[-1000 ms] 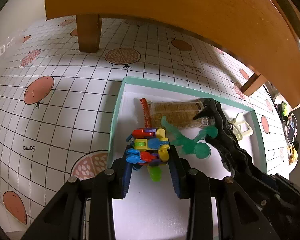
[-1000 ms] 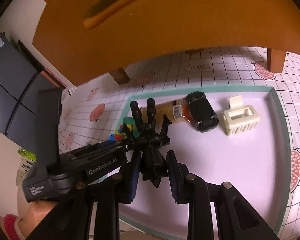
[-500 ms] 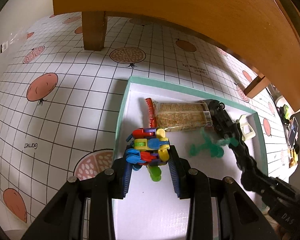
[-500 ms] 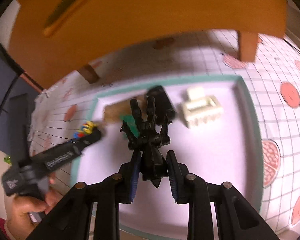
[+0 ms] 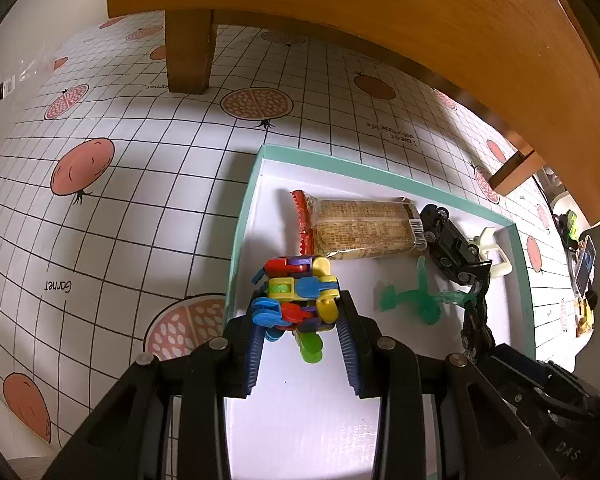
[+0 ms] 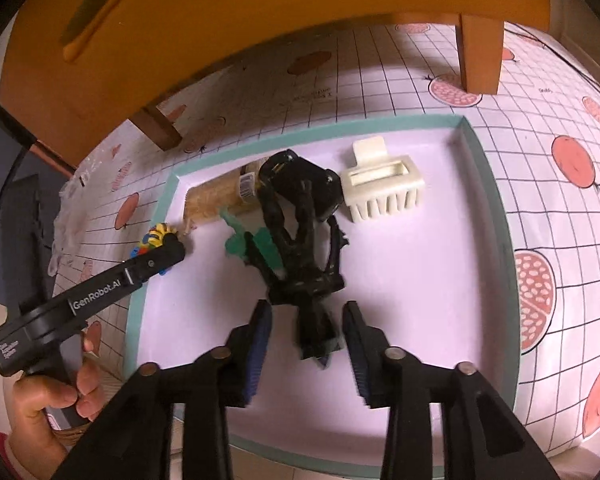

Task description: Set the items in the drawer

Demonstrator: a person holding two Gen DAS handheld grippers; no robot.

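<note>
A white drawer with a teal rim (image 5: 240, 232) lies on the patterned floor mat. My left gripper (image 5: 300, 304) is shut on a multicoloured block toy (image 5: 296, 292), held just inside the drawer's left edge. My right gripper (image 6: 307, 312) is open. A black skeletal hand toy (image 6: 300, 240) lies between its fingers on the drawer floor, its fingers reaching over a green translucent toy (image 6: 240, 244). The hand toy (image 5: 476, 320) also shows at the right of the left wrist view. In the right wrist view the left gripper (image 6: 160, 248) sits at the drawer's left rim (image 6: 496, 200).
In the drawer lie a wrapped snack bar (image 5: 364, 228), a black toy car (image 5: 448, 244) and a cream clip (image 6: 384, 192). A wooden table top (image 5: 380, 20) hangs low over the far side, with legs (image 5: 188, 56) (image 6: 480, 52) on the mat. A person's hand (image 6: 48, 404) holds the left gripper.
The right gripper's fingers have spread apart and the black hand toy now rests loose on the drawer floor. The left gripper has kept its hold on the block toy, nearly unmoved.
</note>
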